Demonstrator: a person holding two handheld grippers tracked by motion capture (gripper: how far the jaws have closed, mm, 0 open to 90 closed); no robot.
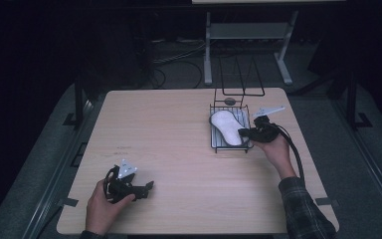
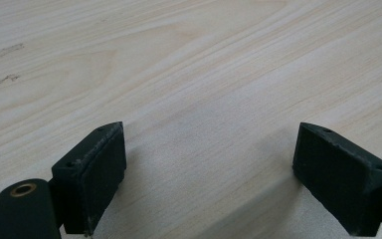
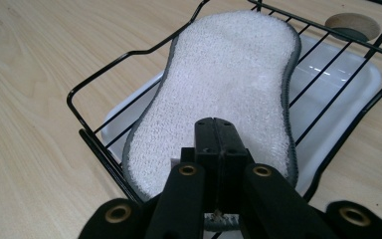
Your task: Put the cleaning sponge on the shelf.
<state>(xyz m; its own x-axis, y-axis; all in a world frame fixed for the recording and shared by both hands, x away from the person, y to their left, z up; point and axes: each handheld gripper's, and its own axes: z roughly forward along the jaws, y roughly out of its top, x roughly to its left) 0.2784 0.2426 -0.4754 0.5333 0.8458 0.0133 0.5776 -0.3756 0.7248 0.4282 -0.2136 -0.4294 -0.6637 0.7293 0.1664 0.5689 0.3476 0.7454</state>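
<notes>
While the left claw (image 1: 146, 187) rests low on the near-left part of the table (image 1: 169, 149), held in the person's left hand (image 1: 104, 206), its jaws stand wide apart with bare wood grain between them; in the left gripper view the two black pads (image 2: 97, 169) touch nothing.

The right claw (image 1: 243, 132), in the person's right hand (image 1: 274, 149), sits at the near-right edge of the wire rack (image 1: 229, 107) on the far-right part of the table. In the right gripper view its jaws are pressed together, pad against pad. They lie over the near end of the sponge (image 3: 224, 94), and a sliver of the sponge's grey edge shows just below them; whether that edge is actually pinched I cannot tell.

The sponge is white, peanut-shaped, with a grey border. It lies flat inside the rack, long axis running away from the right claw. From above it lies slightly diagonal in the rack (image 1: 226, 126).

Under the wire rack there is a pale tray (image 3: 338, 84), visible through the wires to the right of the sponge. A small round wooden-topped object (image 3: 352, 25) sits just beyond the rack's far end. A dark cable (image 1: 293, 149) trails from the right claw along the forearm, above a plaid sleeve (image 1: 306, 211).
</notes>
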